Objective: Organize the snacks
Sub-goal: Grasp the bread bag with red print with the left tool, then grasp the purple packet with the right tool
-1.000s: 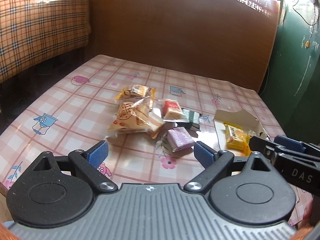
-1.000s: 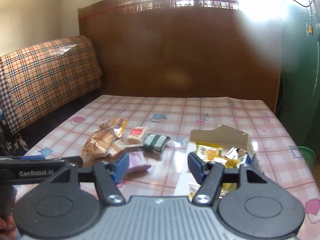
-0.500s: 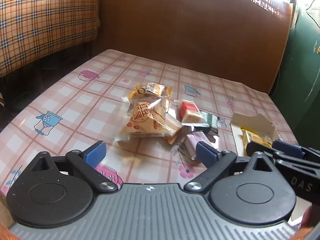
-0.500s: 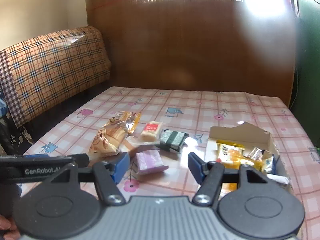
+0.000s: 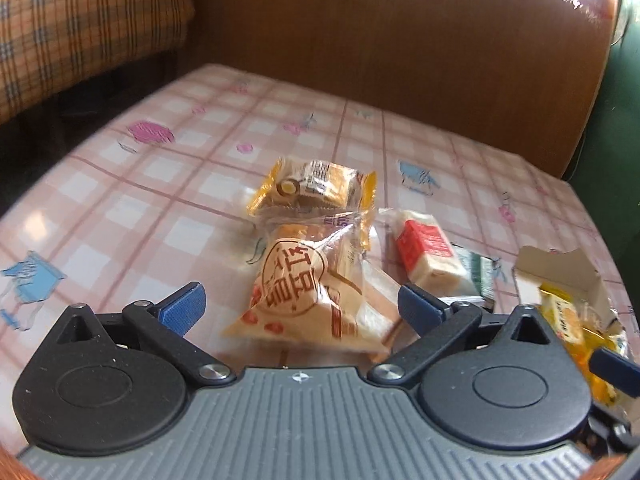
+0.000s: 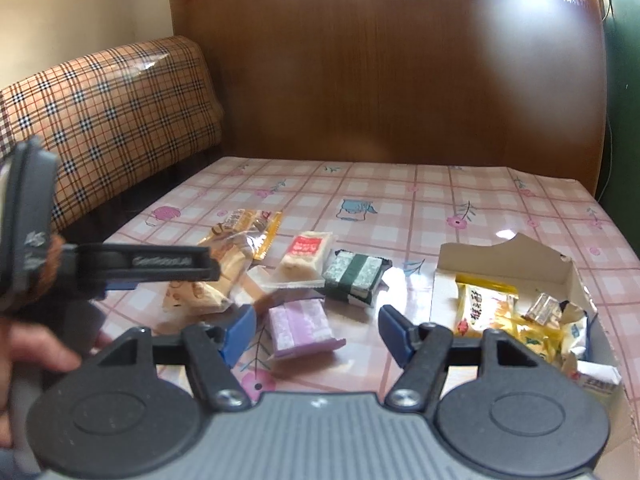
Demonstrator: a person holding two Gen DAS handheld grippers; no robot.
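Between wide, empty left gripper (image 5: 300, 304) jaws: cream bun packet (image 5: 308, 296), red print.

Backlit: blown-out window glare above the wooden headboard (image 6: 384, 80), hazing it. Tablecloth (image 6: 400, 196) shows specular hotspots. Left view motion-blurred. Fisheye bends edges, corners vignetted.

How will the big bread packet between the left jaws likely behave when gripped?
The bread packet looks puffy, so probably soft and light. Its glossy, crinkled film may slip or crumple between the left gripper pads. Flat-lying, it seems unlikely to roll.
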